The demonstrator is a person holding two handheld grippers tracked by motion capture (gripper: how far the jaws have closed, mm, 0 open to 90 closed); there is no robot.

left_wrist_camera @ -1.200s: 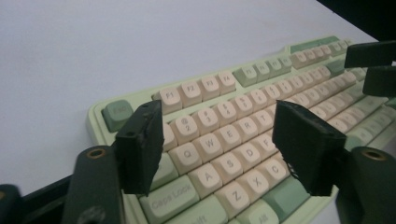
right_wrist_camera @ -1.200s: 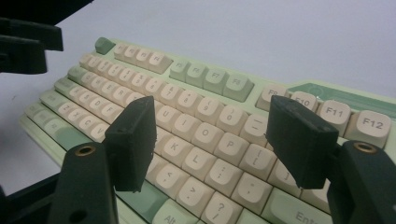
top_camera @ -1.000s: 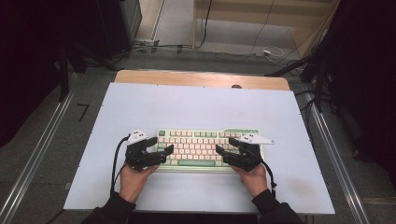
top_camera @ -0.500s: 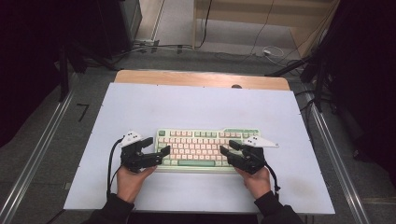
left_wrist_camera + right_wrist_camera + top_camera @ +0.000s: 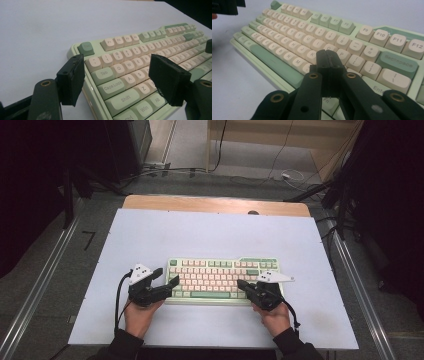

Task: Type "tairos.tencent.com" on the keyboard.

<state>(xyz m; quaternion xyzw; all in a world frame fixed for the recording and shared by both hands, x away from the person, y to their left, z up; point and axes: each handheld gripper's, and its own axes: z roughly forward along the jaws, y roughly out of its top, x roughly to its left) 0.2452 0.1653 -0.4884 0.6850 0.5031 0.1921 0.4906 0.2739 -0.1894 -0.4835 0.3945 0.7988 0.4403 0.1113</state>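
A: Pale blue table (image 5: 210,237) under dim light, dark floor around. Nearest?

B: Right gripper (image 5: 328,58), jaws just closed and pressed together on nothing, hovering over the keyboard (image 5: 223,281), letter rows just beyond its tips.

A: And left?

B: Left gripper (image 5: 117,78), spread but just narrowed a little, straddling the keyboard's near left corner; Tab and Caps Lock between the jaws, untouched.
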